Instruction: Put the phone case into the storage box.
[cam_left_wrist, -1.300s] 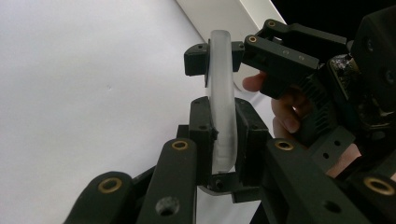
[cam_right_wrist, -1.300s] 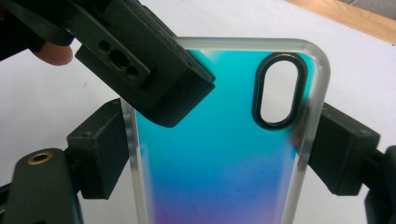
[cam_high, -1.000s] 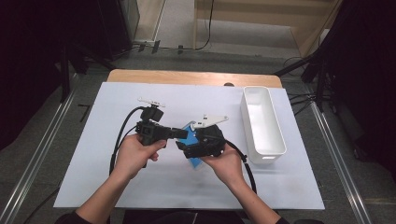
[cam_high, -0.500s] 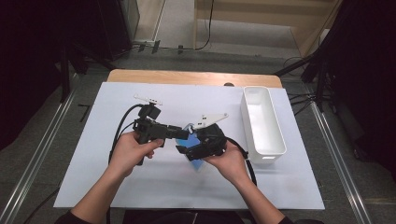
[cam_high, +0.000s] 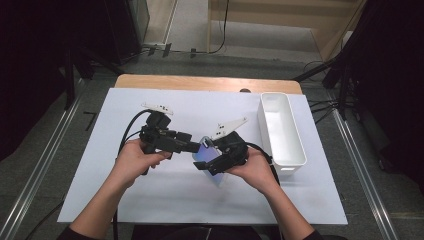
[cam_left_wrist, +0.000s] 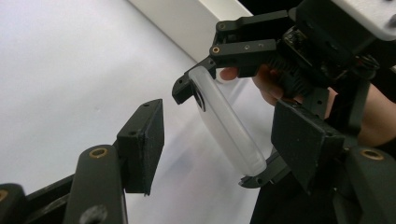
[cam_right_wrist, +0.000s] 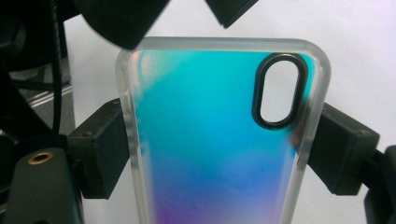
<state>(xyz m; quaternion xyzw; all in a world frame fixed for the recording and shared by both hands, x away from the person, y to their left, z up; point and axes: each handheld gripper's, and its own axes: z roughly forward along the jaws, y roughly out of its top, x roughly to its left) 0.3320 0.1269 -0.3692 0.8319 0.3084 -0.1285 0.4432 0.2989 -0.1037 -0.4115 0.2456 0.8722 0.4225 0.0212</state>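
Near the middle of the high view, the right hand-held gripper (cam_high: 210, 162) pinches a phone case (cam_high: 206, 156) by its two long edges and holds it above the white sheet (cam_high: 150, 200) that covers the tabletop (cam_high: 200, 82). In the right gripper view the case (cam_right_wrist: 210, 154) stands upright between the two pads, both pressed against its frosted rim, with its teal-to-violet back facing the camera and the oval camera hole at the upper right of the frame.

The left hand-held gripper (cam_high: 196, 146) points in from the left, its tips right at the case's top end. Its jaws have just been opening; in the left gripper view they stand spread (cam_left_wrist: 224, 140), one on either side of the case (cam_left_wrist: 229, 126), which sits between them seen edge-on, and neither pad touches it. In that view the right hand-held gripper (cam_left_wrist: 215, 130) and the fingers behind it crowd the upper right.

A long white bin (cam_high: 282, 131) lies on the sheet just right of the right hand, at centre right of the high view. Black cables (cam_high: 127, 135) loop from the left hand-held gripper across the sheet toward the lower left.
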